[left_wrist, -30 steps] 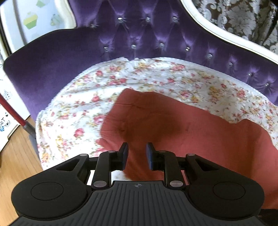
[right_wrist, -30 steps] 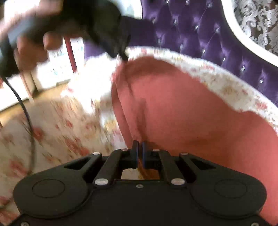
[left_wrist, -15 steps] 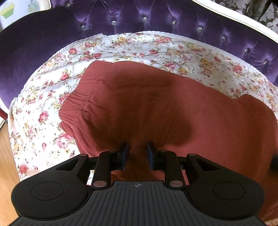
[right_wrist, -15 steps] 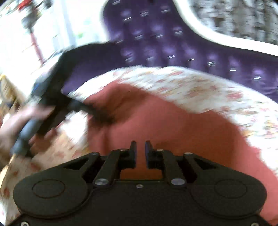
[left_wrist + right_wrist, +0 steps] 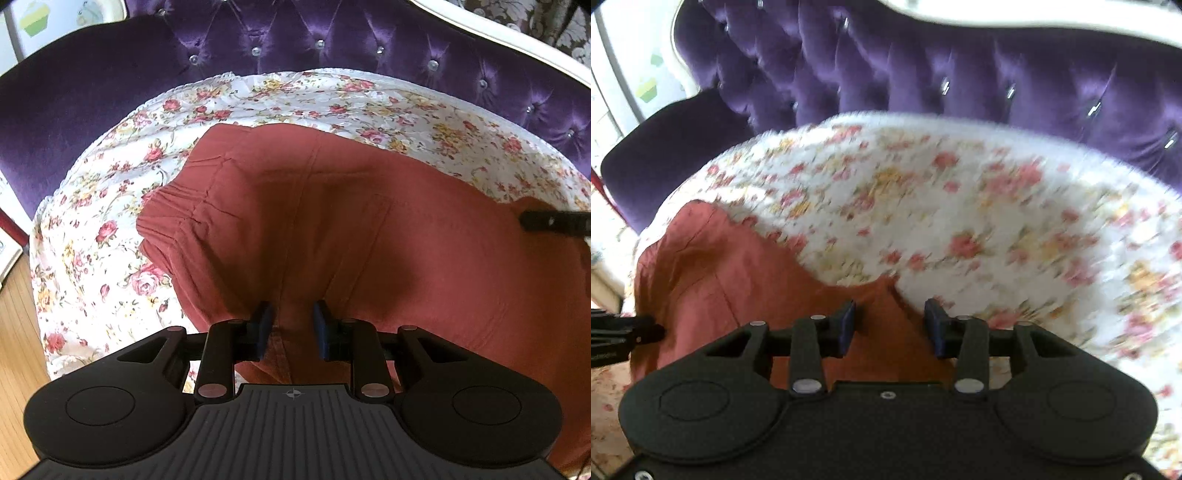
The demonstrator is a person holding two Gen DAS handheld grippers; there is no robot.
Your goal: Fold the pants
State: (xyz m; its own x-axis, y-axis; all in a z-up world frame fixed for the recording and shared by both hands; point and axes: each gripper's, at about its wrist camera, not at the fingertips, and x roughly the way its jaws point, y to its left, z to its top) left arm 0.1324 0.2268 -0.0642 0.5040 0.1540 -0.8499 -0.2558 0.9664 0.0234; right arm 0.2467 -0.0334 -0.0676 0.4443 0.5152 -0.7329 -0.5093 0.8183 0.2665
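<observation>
Both jaws apart, right gripper's (image 5: 889,325) just widened, over one pants (image 5: 369,229).

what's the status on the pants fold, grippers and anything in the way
Left gripper open, fabric between fingers. Right gripper open, jaws just opening. Pants flat on floral sheet. Nothing in the way.

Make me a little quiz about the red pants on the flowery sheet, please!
1. True or false: the pants lie on a flowery sheet.
2. What colour is the sofa behind the sheet? A green, B purple, C yellow.
3. Fill in: the gathered waistband shows on the ___ side of the left wrist view.

Key: 1 true. 2 B. 3 left.
</observation>
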